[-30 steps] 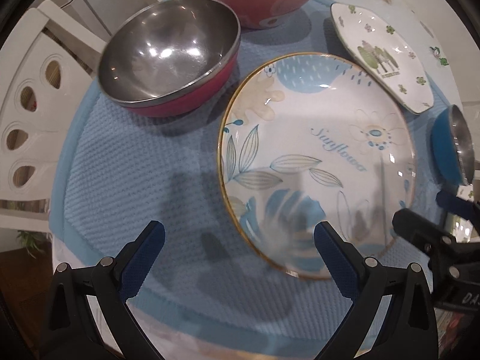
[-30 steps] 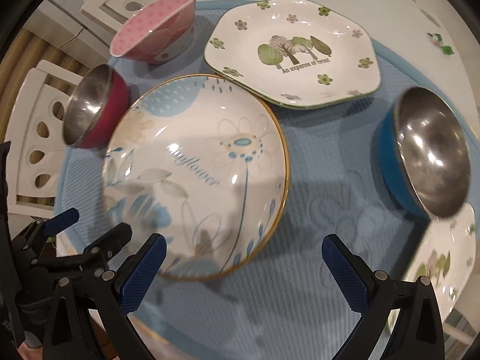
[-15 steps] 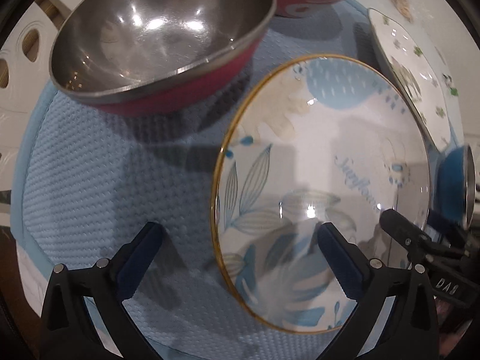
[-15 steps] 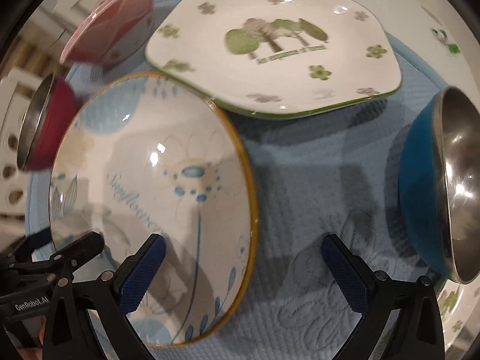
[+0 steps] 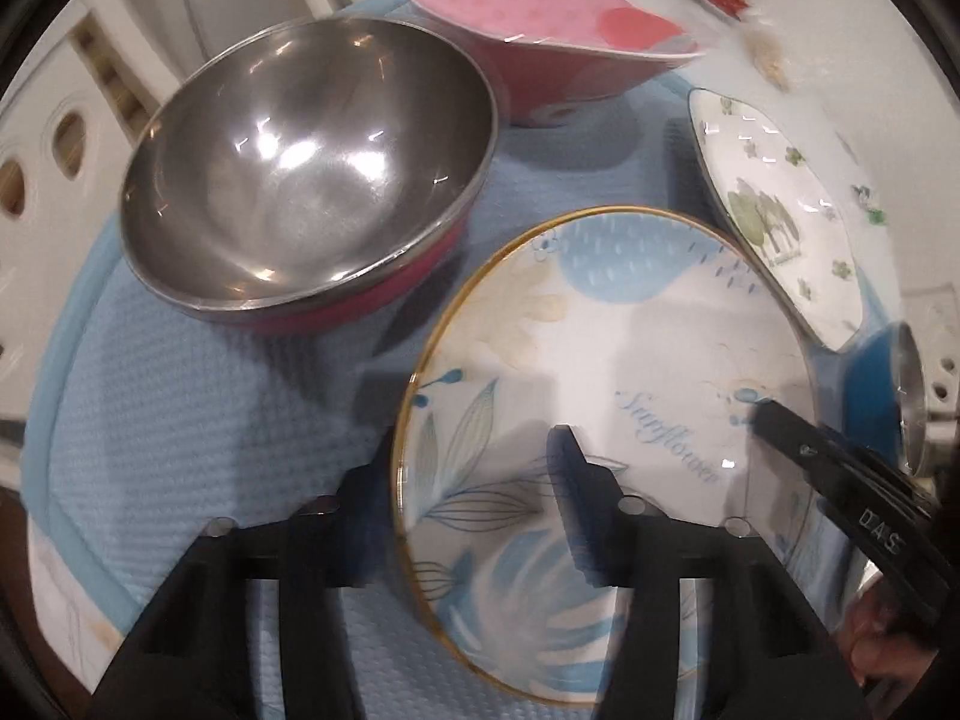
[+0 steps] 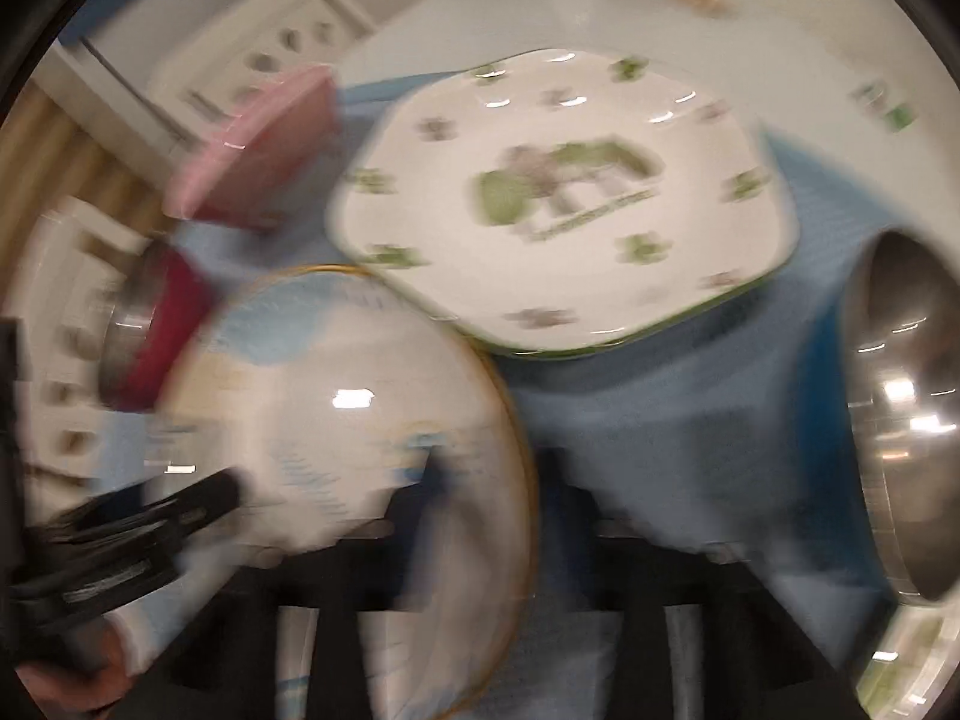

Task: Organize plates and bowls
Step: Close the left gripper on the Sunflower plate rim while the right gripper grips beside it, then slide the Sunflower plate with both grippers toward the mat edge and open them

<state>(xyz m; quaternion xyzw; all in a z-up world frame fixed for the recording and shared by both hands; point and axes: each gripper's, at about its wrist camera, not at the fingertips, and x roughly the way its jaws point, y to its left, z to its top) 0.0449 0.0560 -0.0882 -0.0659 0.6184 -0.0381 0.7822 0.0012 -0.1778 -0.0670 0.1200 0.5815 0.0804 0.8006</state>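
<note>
A round sunflower plate (image 5: 630,360) with a gold rim lies on the blue mat (image 5: 180,420). My left gripper (image 5: 474,468) straddles its left rim, one finger outside the rim and one over the plate's inside. Its jaws are closing and a gap still shows. In the blurred right wrist view my right gripper (image 6: 501,480) straddles the plate's (image 6: 336,396) right rim, jaws closing too. Each wrist view shows a finger (image 5: 798,450) of the other gripper across the plate.
A steel bowl with a red outside (image 5: 300,168) and a pink bowl (image 5: 540,18) stand behind the plate. A white forest plate (image 6: 564,198) overlaps its far rim. A blue steel bowl (image 6: 900,420) stands right. White chairs (image 5: 48,138) flank the table's left.
Both grippers stood wide open before. They have dropped closer to the sunflower plate, and their jaws have come in around its two opposite rims.
</note>
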